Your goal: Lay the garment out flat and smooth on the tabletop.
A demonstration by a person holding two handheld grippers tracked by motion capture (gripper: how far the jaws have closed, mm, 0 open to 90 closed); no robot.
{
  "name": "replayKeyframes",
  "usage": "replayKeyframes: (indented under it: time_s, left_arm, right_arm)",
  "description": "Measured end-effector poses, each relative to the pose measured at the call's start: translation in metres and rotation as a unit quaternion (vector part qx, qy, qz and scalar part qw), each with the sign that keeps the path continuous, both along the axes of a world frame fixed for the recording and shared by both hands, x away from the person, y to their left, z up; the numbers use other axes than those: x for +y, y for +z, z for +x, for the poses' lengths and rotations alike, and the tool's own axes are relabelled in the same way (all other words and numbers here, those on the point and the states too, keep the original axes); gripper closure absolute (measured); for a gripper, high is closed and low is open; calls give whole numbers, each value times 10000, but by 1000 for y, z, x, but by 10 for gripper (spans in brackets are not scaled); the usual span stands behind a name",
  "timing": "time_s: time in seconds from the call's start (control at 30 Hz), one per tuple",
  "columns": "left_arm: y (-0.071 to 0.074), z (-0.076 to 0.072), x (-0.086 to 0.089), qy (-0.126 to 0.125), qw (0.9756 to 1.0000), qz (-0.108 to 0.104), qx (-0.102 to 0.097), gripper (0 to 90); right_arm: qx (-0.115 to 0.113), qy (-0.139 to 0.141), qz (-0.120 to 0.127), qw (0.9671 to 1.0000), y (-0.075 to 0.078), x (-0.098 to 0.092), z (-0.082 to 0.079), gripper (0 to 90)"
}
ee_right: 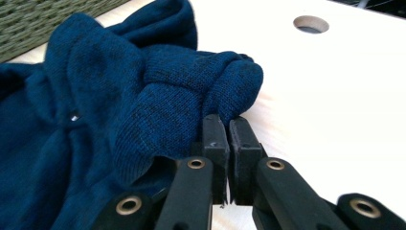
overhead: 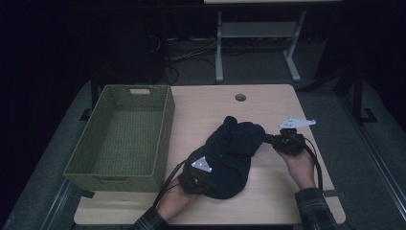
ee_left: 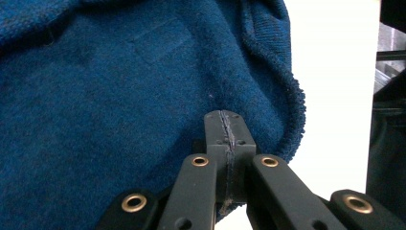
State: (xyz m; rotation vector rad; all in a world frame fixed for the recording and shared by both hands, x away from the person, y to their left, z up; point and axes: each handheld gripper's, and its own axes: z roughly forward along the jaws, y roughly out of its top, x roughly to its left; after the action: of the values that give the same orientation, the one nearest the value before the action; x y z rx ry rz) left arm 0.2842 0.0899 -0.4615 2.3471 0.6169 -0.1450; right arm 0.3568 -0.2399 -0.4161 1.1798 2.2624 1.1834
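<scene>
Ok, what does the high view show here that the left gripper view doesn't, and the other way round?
The high view takes in the green woven basket, the table with its round hole, both hands, and the right gripper at the garment's edge. The left gripper view brings close the left gripper, jaws pressed together on the fabric's rolled hem. Both show the dark blue knit garment on the light tabletop.

Beyond the right hand-held gripper [overhead: 266, 139], bare counter [overhead: 268, 103] runs open to the far edge, broken only by a small round hole [overhead: 240, 97]. Between the right one and the left hand-held gripper [overhead: 210, 176] a bunched blue sweater [overhead: 230, 153] blocks the way. Left of it stands a green woven basket [overhead: 165, 129], its high wall closing that side.
</scene>
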Motion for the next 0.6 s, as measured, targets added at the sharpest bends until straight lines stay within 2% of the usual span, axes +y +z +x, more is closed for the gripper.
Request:
replayKeyframes:
  time_s: [0.03, 0.2, 0.23, 0.33, 0.43, 0.57, 0.6]
  left_arm:
    - [0, 0, 0, 0, 10000, 0, 0, 899]
    - [0, -3, -4, -128, 9999, -16, 35, 899]
    - [-1, -4, -6, -165, 9998, -42, 60, 899]
    - [-1, -6, -8, -181, 9998, -88, 96, 899]
    - [-2, -7, -10, -220, 9996, -103, 108, 900]
    - [-2, -8, -12, -281, 9995, -108, 126, 899]
    - [-2, -9, -13, -290, 9994, -128, 146, 900]
  right_arm:
    - [63, 2, -33, 10000, 0, 1, 4, 874]
    - [-17, -54, -80, 10000, 2, 5, 14, 874]
    - [25, -55, -131, 9999, 1, 6, 20, 874]
    - [-38, -96, -180, 9998, 2, 9, 28, 874]
    - [30, -104, -232, 9997, 2, 11, 37, 873]
    - [-27, -152, -250, 9996, 1, 13, 45, 873]
    - [60, -163, -275, 9995, -2, 15, 52, 873]
